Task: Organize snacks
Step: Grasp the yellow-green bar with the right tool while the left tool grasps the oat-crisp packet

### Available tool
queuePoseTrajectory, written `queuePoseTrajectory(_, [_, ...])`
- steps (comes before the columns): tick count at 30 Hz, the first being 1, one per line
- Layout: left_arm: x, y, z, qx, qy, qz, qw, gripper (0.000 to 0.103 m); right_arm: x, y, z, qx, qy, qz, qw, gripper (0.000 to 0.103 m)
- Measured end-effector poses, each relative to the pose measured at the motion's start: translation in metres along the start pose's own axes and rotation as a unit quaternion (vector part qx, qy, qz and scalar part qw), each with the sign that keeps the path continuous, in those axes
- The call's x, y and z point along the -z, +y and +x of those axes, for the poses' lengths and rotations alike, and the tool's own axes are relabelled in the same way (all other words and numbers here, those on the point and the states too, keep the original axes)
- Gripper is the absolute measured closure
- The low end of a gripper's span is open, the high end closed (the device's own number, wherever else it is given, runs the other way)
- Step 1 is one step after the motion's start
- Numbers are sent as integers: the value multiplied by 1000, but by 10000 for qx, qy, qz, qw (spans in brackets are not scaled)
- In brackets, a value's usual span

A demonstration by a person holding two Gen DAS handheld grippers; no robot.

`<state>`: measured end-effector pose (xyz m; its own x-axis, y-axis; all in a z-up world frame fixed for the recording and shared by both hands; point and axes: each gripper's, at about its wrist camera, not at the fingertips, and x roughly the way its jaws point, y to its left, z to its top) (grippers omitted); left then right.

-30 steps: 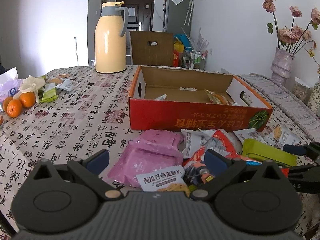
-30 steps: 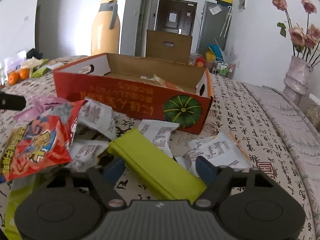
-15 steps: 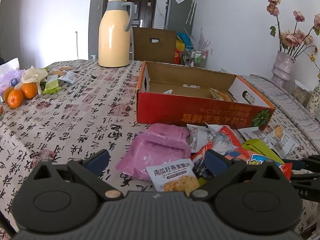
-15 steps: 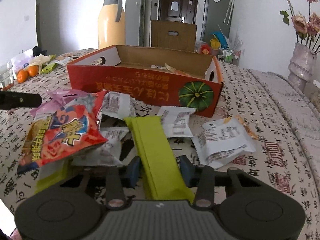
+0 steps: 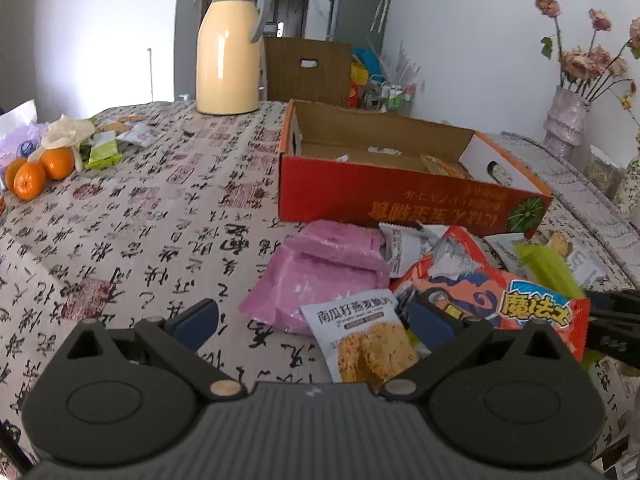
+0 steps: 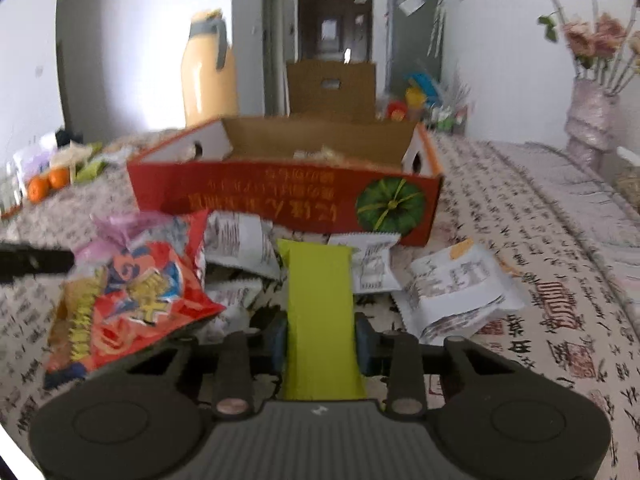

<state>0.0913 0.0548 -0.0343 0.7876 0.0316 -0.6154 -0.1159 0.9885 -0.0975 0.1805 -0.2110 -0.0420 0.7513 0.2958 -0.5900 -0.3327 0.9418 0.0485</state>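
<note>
Closing on the green snack bar [image 6: 320, 304], the right claw [image 6: 320, 340] pinches it from both sides, low on the tabletop [image 6: 540, 280]. Next it should lift the bar into the red box [image 6: 280, 196] at 12 o'clock. The left claw [image 5: 316, 320] hangs wide, holding nothing.

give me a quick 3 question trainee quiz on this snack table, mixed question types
1. True or false: the left gripper has its jaws open around nothing.
2. Which packet lies between the right gripper's closing jaws? A) pink packet B) green packet C) red chip bag
3. Fill in: the yellow thermos stands on the table beyond the red ______.

Key
1. True. Its pads stand wide apart, with the oat crisp packet lying on the table between them, ungripped.
2. B. The green packet sits between the pads; the red chip bag and pink packet lie to its left.
3. Box: the red cardboard box.
</note>
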Motion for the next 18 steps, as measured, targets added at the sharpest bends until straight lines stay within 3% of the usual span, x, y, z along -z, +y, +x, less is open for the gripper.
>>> queuePoseTrajectory(8, [7, -12, 14, -93, 279, -50, 9996, 1, 6, -9, -22, 192, -496, 518, 9972, 71])
queuePoseTrajectory(18, [12, -22, 12, 118, 315, -25, 9994, 45, 20, -12, -22, 96, -447, 717, 9964, 71])
